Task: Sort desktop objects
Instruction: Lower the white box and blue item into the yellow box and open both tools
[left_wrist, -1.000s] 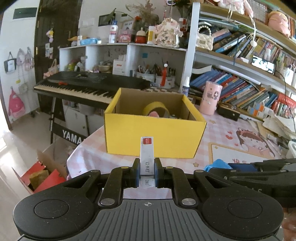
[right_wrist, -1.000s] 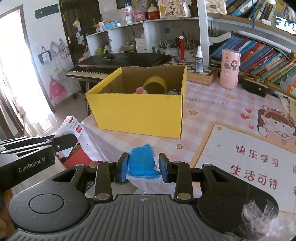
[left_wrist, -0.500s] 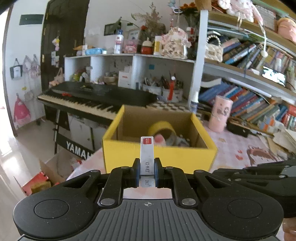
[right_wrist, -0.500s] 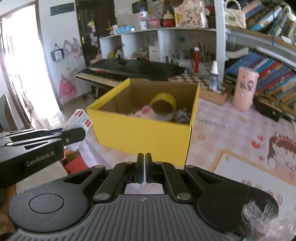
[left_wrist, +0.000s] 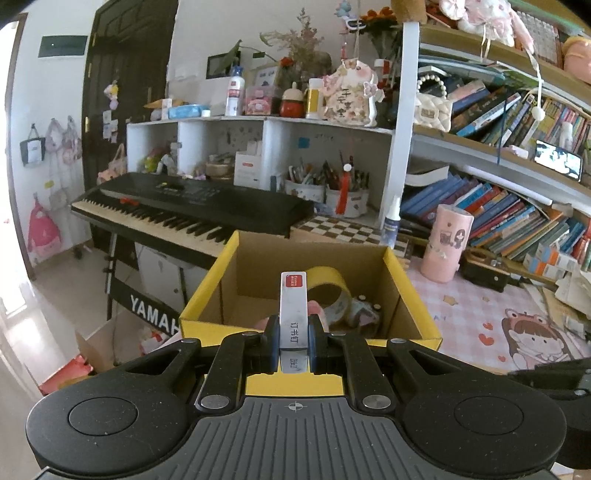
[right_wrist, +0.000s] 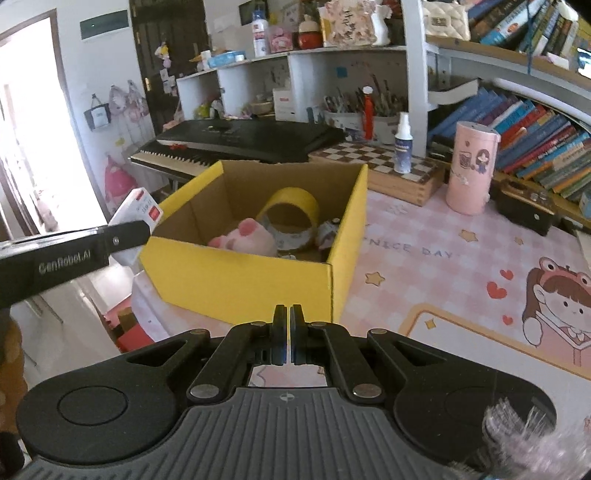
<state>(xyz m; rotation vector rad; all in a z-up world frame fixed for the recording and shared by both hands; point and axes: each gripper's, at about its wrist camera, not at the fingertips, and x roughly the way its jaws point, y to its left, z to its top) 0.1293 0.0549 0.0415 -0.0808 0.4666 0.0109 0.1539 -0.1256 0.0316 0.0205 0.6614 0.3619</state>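
My left gripper (left_wrist: 293, 332) is shut on a small white staple box with a red label (left_wrist: 293, 314), held above the near wall of the yellow cardboard box (left_wrist: 310, 334). In the right wrist view the same staple box (right_wrist: 138, 210) sits left of the yellow box (right_wrist: 240, 277), which holds a yellow tape roll (right_wrist: 291, 206), a pink plush (right_wrist: 245, 238) and small items. My right gripper (right_wrist: 287, 321) is shut with nothing visible between its fingers, above the table in front of the box.
A pink tablecloth (right_wrist: 424, 258) covers the table. A pink cylinder (right_wrist: 471, 173), a spray bottle (right_wrist: 402, 147) and a chessboard box (right_wrist: 388, 170) stand behind the box. A keyboard piano (left_wrist: 184, 210) and bookshelves (left_wrist: 498, 206) lie beyond.
Both grippers rose and moved toward the yellow box. My right gripper, open around a blue object 1 s ago, has shut, and the blue object has gone out of view.
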